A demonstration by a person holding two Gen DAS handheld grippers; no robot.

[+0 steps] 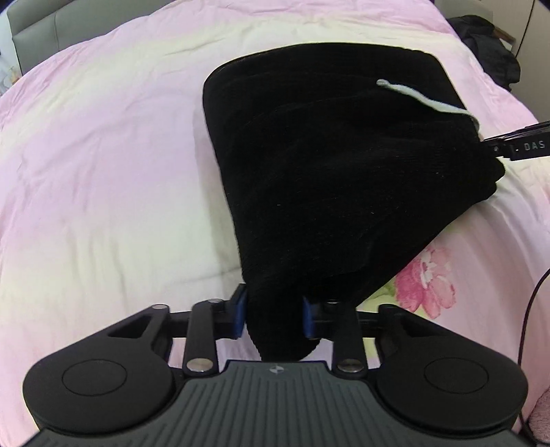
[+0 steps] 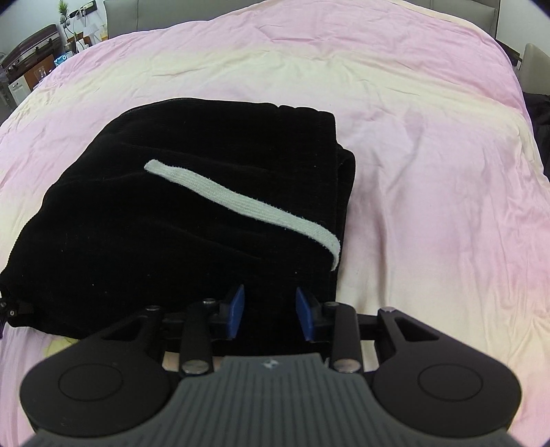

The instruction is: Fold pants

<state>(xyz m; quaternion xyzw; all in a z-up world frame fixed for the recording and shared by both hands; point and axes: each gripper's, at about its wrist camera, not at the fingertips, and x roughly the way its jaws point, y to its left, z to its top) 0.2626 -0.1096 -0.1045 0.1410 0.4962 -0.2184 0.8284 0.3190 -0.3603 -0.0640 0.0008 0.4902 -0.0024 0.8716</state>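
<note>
The black pants [image 1: 326, 154] lie folded in a thick bundle on the pink bed cover [image 1: 103, 154], with a white drawstring [image 1: 422, 99] across the top. My left gripper [image 1: 275, 302] is shut on the near left corner, black cloth bunched between its blue pads [image 1: 240, 313]. In the right wrist view the pants [image 2: 172, 223] and drawstring [image 2: 240, 199] fill the left half. My right gripper [image 2: 270, 299] is shut on the near right edge, with the fabric pinched between its blue pads [image 2: 304, 313]. Its fingers [image 1: 515, 144] also show at the right edge of the left wrist view.
The pink and cream bed cover [image 2: 429, 154] spreads wide around the pants, with a flower print [image 1: 426, 278] near the front. Dark clothes [image 1: 488, 41] lie off the far right. A grey headboard [image 1: 34, 31] and bedside furniture [image 2: 31, 58] stand beyond. A cable [image 1: 529, 309] hangs at right.
</note>
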